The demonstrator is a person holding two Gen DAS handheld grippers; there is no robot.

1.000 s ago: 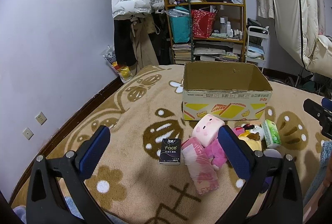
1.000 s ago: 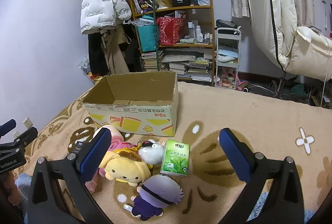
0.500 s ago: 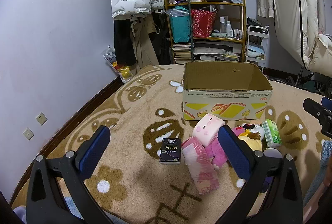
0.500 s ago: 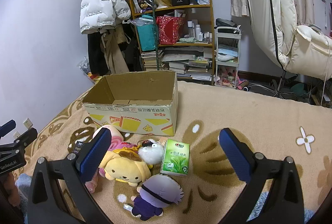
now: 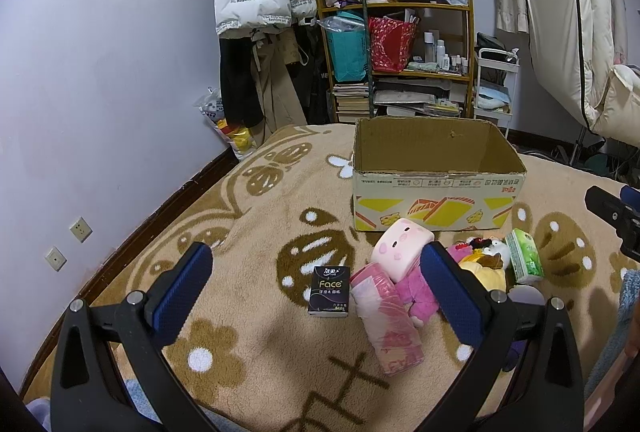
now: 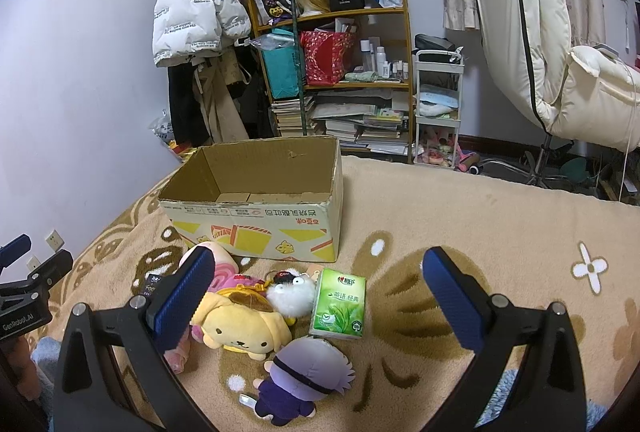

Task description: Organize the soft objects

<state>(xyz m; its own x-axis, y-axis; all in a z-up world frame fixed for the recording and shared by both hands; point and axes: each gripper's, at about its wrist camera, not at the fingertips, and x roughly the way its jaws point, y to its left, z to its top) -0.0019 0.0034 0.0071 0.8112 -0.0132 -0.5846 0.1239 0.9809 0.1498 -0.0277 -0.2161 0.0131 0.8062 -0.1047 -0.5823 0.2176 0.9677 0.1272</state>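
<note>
Two matching black handheld tools with blue-padded fingers

Left tool [image 5: 316, 288] and right tool [image 6: 316, 292] share angular black frames, silver screws and ribbed blue pads [image 5: 182, 290]; white "GenRobot.AI" lettering marks the left one's side.

In front of me the open cardboard box [image 6: 256, 228] stands upright on the blanket. Just before it lie a yellow dog plush [image 6: 244, 328], a white fluffy toy [image 6: 292, 294], a purple-haired doll [image 6: 304, 380] face down, a pink pig plush [image 5: 400, 250], and green [image 6: 340, 306], pink [image 5: 386, 316] and black tissue packs [image 5: 330, 290]
</note>
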